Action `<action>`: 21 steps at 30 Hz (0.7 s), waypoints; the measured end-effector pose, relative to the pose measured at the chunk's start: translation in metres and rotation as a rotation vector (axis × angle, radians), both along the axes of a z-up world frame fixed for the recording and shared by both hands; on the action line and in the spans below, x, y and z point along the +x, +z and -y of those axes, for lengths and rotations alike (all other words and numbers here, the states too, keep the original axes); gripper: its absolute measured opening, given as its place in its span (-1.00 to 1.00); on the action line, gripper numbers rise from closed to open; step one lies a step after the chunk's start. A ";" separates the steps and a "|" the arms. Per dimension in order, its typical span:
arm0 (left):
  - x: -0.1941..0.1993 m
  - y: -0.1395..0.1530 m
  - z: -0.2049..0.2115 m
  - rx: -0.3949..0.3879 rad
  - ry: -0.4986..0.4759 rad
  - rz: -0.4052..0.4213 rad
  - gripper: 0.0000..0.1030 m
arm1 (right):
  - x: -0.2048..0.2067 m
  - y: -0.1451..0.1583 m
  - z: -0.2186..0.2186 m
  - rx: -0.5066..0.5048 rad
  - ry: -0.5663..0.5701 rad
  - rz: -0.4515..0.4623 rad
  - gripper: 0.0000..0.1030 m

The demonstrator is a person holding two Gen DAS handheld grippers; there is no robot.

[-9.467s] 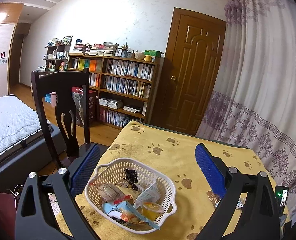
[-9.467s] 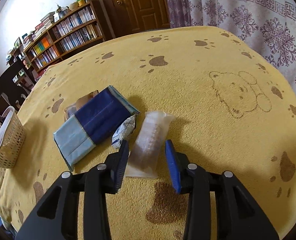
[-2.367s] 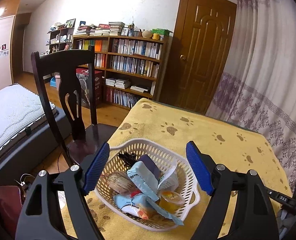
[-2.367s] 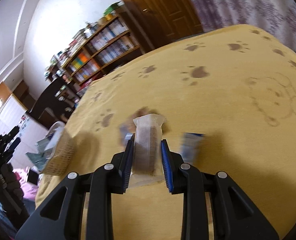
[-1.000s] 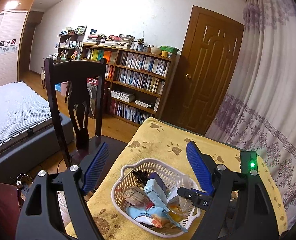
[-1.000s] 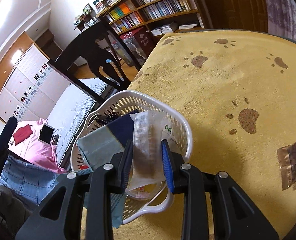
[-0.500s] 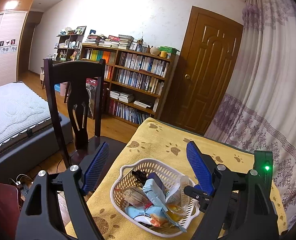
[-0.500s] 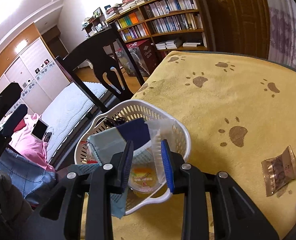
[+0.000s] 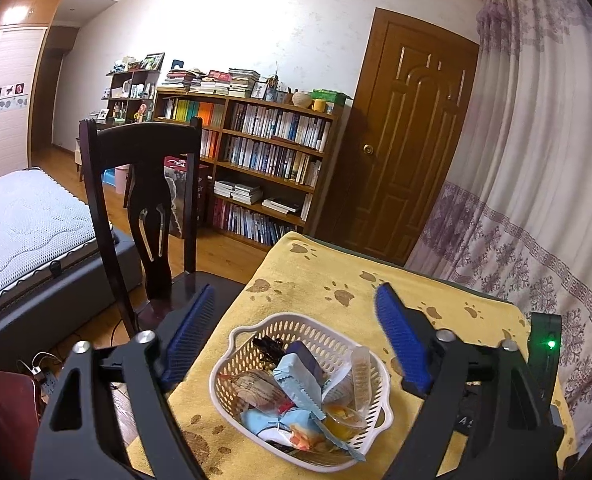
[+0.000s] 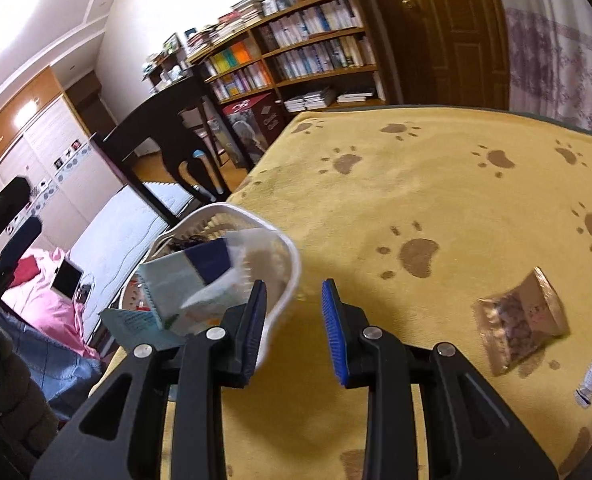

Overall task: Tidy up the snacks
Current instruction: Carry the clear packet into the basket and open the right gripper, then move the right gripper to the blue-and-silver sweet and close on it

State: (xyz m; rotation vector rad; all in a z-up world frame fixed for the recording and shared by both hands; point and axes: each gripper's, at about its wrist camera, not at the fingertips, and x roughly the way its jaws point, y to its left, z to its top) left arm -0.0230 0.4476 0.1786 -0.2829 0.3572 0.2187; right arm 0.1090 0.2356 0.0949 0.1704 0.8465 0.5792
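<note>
On the yellow paw-print worktop [image 10: 456, 184] stands one white slotted basket [image 9: 380, 416] heaped with snack packets, among them a clear ribbed sleeve [image 9: 361, 372] leaning at its right side, a light-blue and navy pack [image 9: 302, 368] and one orange jelly cup [image 9: 342, 414]. Two packets lie loose on the cloth, well apart from the basket: one brown snack bag [image 10: 522, 316] and one small white sachet [image 10: 590, 378] near the edge. The left gripper [image 9: 296, 344] hangs above the basket with its blue pads spread wide and nothing between them. The right gripper [image 10: 294, 328] points past the basket's near rim, tilted, its jaws parted and empty. A second ago that gripper clamped the clear sleeve over the basket; the sleeve now rests inside, and the view has swung right toward the loose packets.
</note>
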 end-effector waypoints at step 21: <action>0.005 -0.003 0.006 -0.029 0.006 -0.017 0.94 | 0.002 -0.027 0.166 -0.025 -0.347 -0.032 -0.26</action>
